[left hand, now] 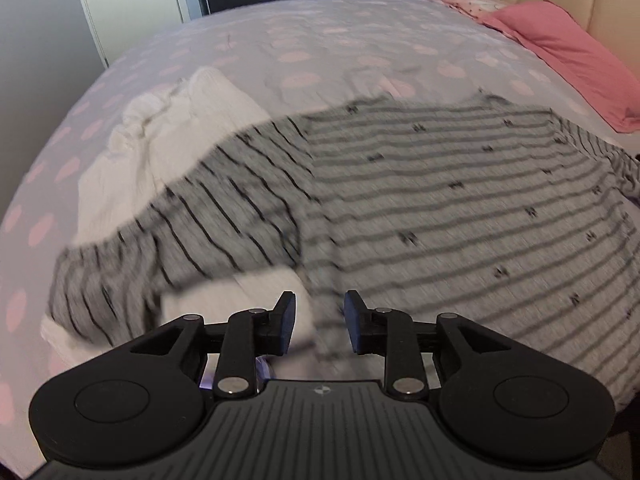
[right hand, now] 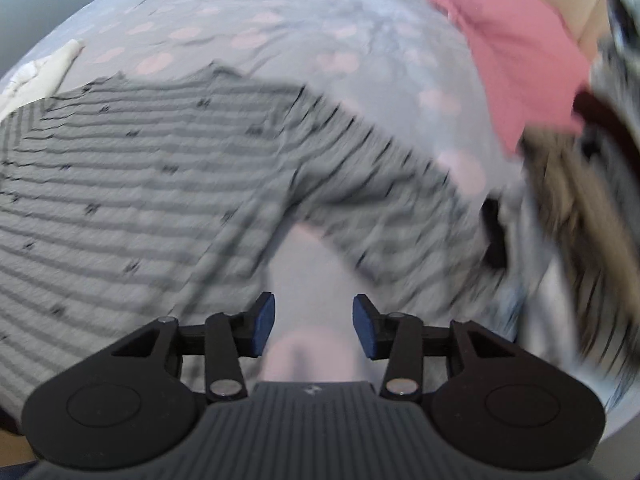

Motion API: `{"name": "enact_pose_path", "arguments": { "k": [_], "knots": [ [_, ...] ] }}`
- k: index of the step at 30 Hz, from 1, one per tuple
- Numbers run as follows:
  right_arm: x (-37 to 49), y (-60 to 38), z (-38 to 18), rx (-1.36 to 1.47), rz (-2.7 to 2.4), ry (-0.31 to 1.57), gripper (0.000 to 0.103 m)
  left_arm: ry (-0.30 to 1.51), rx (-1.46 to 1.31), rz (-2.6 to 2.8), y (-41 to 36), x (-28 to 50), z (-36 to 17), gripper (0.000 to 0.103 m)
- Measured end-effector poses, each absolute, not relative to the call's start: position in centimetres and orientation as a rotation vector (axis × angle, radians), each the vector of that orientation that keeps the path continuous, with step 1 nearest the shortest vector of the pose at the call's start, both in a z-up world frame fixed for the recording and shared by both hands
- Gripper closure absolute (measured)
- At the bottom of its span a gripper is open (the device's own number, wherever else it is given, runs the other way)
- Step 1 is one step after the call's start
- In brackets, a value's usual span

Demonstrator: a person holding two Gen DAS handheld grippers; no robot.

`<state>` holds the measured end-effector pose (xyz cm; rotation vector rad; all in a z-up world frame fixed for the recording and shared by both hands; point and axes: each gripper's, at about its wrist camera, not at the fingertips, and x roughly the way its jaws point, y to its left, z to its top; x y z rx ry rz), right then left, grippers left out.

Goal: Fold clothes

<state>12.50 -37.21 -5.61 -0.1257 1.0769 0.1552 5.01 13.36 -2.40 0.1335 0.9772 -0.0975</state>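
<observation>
A grey long-sleeved shirt with thin dark stripes lies spread flat on the bed, its sleeves stretched out to both sides. My left gripper hovers over the shirt's near left side below the left sleeve; its jaws stand apart with nothing pinched between them. In the right wrist view the same shirt fills the left half and its right sleeve runs off to the right. My right gripper is open above bare bedding in the angle between sleeve and body. Both views are blurred by motion.
The bed has a pale cover with pink dots. A white garment lies under the left sleeve. A pink pillow rests by the headboard. A heap of mixed clothes sits at the right.
</observation>
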Motion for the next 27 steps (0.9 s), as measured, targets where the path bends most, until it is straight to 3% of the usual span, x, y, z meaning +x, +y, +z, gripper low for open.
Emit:
{"name": "enact_pose_path", "arguments": {
  "k": [12,16,25,26,27],
  "knots": [
    [0.8,-35.2,-10.2,-0.102,0.227,1.22,0.057,1.045,0.272,-0.41,-0.7,-2.4,-7.1,0.078],
    [-1.4,-35.4,-12.1,-0.216,0.318,1.231,0.065,1.053,0.352,-0.503,-4.4,-3.6,-8.2,0.078],
    [-2.6,-36.2,-16.2,-0.24,0.372,1.23,0.067,1.071,0.417,-0.518,-7.5,-3.4,-9.8,0.077],
    [-2.4,-36.2,-16.4,-0.238,0.371,1.224,0.069,1.075,0.42,-0.512,-7.6,-3.2,-10.0,0.077],
    [-2.3,-36.2,-16.5,-0.236,0.37,1.219,0.08,1.08,0.424,-0.505,-7.7,-3.1,-10.2,0.077]
  ]
}}
